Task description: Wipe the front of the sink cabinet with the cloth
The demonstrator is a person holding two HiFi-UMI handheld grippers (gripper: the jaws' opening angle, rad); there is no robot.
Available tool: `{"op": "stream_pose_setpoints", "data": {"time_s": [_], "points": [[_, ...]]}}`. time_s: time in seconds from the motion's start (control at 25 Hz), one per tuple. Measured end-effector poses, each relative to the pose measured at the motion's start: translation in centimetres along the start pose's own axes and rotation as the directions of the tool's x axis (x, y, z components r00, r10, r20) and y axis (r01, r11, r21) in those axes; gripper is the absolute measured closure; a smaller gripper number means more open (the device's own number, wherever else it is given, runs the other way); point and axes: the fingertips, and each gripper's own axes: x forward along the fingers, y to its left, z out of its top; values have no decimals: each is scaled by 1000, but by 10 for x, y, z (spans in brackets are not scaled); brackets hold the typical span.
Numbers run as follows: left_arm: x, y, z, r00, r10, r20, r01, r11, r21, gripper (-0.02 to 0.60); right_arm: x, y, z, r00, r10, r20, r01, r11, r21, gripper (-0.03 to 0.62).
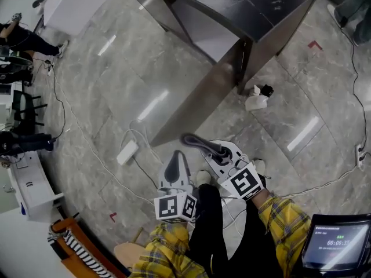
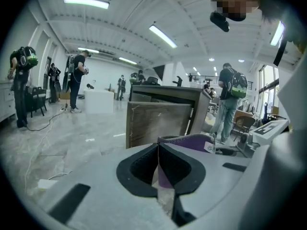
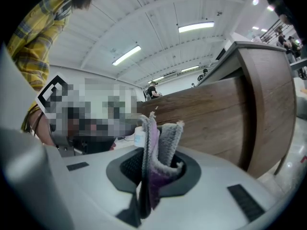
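The cloth (image 3: pixel 160 143), grey with a purple side, is folded and stands upright, pinched between the fingers (image 3: pixel 125 166) of the right gripper (image 3: pixel 149 171), with its frayed edge poking up free. The sink cabinet (image 3: pixel 216 114) stands close in front of it. Its upright front is a brown wood-grain panel under a dark top, and the cloth isn't pressed against it.

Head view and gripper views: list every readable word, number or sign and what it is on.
"00:00:3" on the screen, a timer; its last digit and the small line above are blurred.
The tag on the cloth: too small to read.
No other text is readable.
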Motion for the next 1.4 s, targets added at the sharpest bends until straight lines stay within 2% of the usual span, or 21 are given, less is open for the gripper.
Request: {"op": "stream_pose_setpoints", "data": {"time_s": [0.32, 0.52, 0.72, 0.92, 1.12, 1.4], "points": [[12, 19, -16, 1000, -26, -7, 26, 999, -22, 572, 29, 13, -29, 999, 33, -21, -33, 999, -3, 549], [22, 20, -22, 1000, -22, 11, 22, 999, -31, 572, 38, 7, -36, 998, 48, -36, -49, 998, -31, 549], [32, 11, -22, 999, -28, 34, 29, 999, -33, 574, 42, -11, -35, 999, 38, -29, -39, 998, -50, 549], [41, -1, -17, 997, -54, 48, 54, 999, 2, 573, 39, -36, -31, 1000, -2, -18, 1, 999, -46, 549], [47, -13, -18, 997, -53, 53, 53, 999, 4, 572, 32, -57, -28, 999, -32, -11, 32, 998, -48, 549], [84, -51, -19, 997, -69, 35, 68, 997, 30, 572, 24, -114, -26, 999, -50, -10, 50, 999, -20, 551]]}}
